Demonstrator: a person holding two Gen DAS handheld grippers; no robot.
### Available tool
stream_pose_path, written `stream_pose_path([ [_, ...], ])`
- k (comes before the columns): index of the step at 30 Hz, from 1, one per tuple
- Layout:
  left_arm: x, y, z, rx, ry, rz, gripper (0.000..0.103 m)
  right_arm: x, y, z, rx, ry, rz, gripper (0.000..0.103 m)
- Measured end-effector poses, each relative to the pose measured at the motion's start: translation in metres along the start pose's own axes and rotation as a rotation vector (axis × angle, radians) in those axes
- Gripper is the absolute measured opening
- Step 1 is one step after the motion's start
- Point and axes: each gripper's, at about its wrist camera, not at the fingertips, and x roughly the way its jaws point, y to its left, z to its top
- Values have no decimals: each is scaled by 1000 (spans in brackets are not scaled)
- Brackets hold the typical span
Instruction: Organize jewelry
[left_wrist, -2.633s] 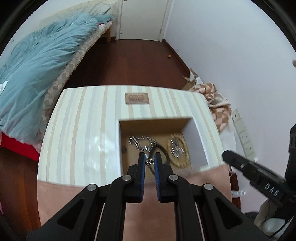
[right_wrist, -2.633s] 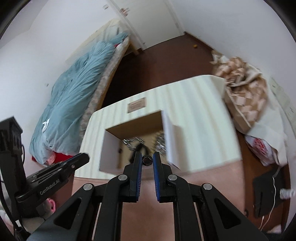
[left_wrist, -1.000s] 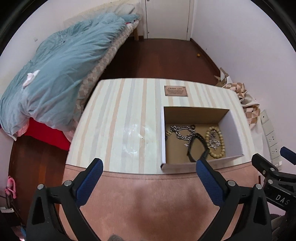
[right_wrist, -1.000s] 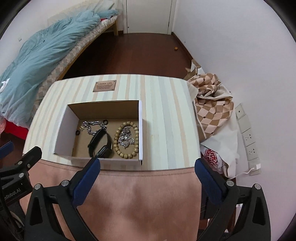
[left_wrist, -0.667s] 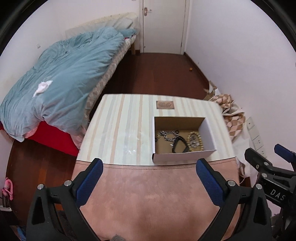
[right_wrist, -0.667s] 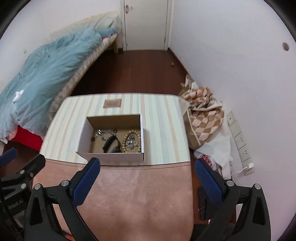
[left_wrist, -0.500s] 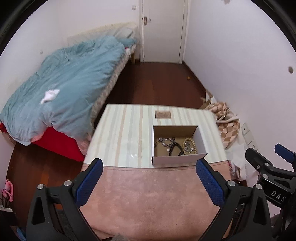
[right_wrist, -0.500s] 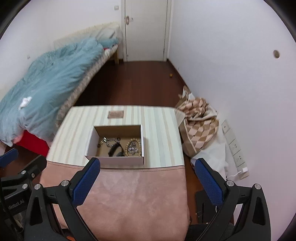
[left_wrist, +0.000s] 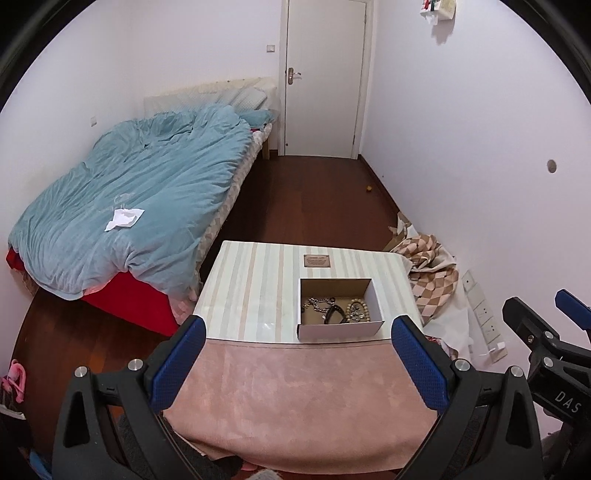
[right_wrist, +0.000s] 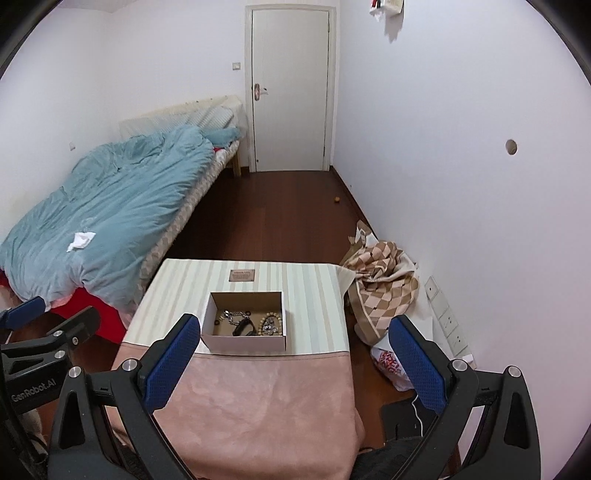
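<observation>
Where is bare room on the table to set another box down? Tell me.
Striped top left of the cardboard box is bare, as is the pink cloth in front. Narrower strip to its right. Inside, chain, band and beads crowd the floor.

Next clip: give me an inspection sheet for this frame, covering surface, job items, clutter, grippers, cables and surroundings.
Surface: striped table top, pink cloth over the near part.
Job's things: open cardboard box holding a wooden bead bracelet, silver chain and black band.
Clutter: small brown plaque behind the box.
Grippers: left gripper and right gripper open, empty, well back from the box.
Cables: white cable on the floor, right.
Surroundings: bed with blue duvet, white door, checkered fabric heap.
</observation>
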Motion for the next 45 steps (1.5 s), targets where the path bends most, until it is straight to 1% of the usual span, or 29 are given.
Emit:
stream_pose_path([
  [4,-9,-2,0,2,-5,-4,103,-13,1,2,-9,-7,10,103],
  [6,-8,-3,1,3,1,4,103,-11,0,4,-10,-2,16,103],
  [9,3,-4,5,3,23,25,103,1,0,7,-12,17,10,103],
  [13,22,-5,13,4,45,48,103,27,0,12,-5,57,-5,103],
  [19,49,-6,23,-7,84,51,103,64,1,20,-1,107,-10,103],
  [27,82,-8,31,1,131,78,103,109,-1,26,-9,171,-31,103],
  [30,88,-8,32,1,139,78,103,117,-2,28,-12,181,-35,103],
  [36,105,-6,31,-8,183,74,103,127,-1,29,-19,203,-34,103],
  [45,109,-7,30,-7,199,68,103,135,2,28,-22,224,-23,103],
])
